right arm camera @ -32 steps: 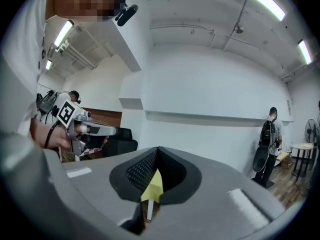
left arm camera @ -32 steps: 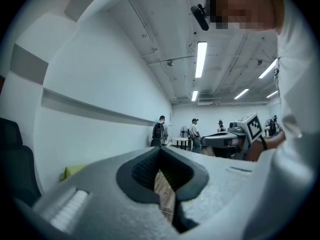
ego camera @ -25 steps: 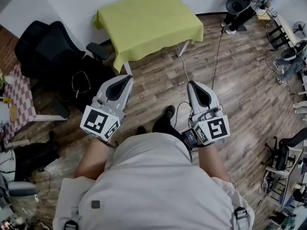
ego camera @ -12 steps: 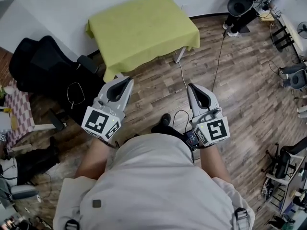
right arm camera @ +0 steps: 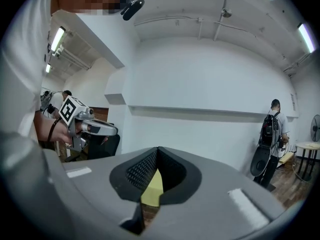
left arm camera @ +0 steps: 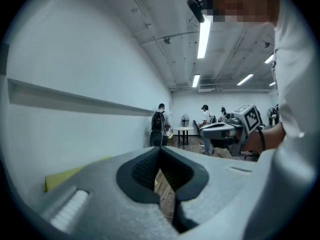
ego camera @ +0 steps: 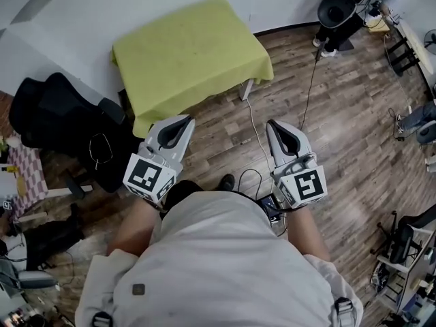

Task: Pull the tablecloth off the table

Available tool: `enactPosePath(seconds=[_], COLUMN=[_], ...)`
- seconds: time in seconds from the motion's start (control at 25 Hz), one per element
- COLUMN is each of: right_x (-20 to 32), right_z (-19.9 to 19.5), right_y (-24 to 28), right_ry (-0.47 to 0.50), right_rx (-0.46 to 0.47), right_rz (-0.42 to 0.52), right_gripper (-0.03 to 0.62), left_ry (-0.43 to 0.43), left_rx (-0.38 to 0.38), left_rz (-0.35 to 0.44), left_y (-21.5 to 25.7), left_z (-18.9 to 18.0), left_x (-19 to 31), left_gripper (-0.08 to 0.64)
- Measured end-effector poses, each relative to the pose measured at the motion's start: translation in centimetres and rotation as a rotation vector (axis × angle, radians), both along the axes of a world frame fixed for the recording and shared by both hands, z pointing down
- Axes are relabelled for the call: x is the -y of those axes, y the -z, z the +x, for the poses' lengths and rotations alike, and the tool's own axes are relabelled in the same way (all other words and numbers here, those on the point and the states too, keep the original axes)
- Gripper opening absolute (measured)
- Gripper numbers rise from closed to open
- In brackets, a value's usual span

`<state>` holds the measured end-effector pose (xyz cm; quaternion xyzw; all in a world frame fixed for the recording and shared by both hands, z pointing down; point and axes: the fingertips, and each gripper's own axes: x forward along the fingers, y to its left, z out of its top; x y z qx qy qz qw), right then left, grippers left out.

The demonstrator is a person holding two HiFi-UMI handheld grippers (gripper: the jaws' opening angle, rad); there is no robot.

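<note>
Head view: tablecloth (ego camera: 187, 50) is seen spread over the table (ego camera: 246, 89), well apart from left gripper (ego camera: 182, 121) and right gripper (ego camera: 274, 125).
Left gripper view: jaws are found clenched together, nothing gripped.
Right gripper view: jaws are found clenched together, nothing gripped; tablecloth is glimpsed beyond.

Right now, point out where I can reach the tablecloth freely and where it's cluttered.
Bare floor lies between the tablecloth and the left gripper and right gripper, crossed only by a thin cable. More bare floor runs right of the table. The left side is crowded: a black chair stands close to that corner.
</note>
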<state>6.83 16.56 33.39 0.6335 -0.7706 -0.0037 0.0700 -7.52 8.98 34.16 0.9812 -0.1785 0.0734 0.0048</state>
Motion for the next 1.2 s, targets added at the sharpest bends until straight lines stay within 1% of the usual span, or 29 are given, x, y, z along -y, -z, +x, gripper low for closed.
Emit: enactPosePath(seconds=[0.08,0.28,0.56,0.68,0.8,1.0,1.2], right_x=[0.6,2.7,7.0,10.0,13.8,20.6,25.6], right_z=[0.3,1.1,2.8,3.6,3.5,3.1,1.8], right_y=[0.1,0.1,-0.3,-0.3,-0.3,0.1,0.5], right_ry=[0.010,0.027,0.017,0.023,0.038,0.050,0.061], right_rx=[-0.006,-0.014,-0.028,-0.032,-0.033,-0.058,-0.072], right_rz=[0.008,0.010,-0.008,-0.015,-0.020,-0.020,-0.022], right_gripper=[0.011,0.011,0.011,0.011,0.011,0.011,0.011], left_ry=[-0.004,0.010,0.014,0.022,0.012,0.047,0.053], left_rx=[-0.002,-0.025,-0.061,-0.070,-0.089,-0.094,-0.104], left_rz=[0.009,0.001,-0.018,-0.023,-0.061,-0.064,-0.086], left_y=[0.3,0.7,0.5,0.4,0.0,-0.5,-0.6], left_z=[1.0,2.1,3.6,4.1,4.2,2.8,1.3], left_x=[0.4,2.4,7.1,9.8,12.8,19.1,23.2], left_gripper=[0.003,0.003,0.003,0.003,0.003,0.003,0.003])
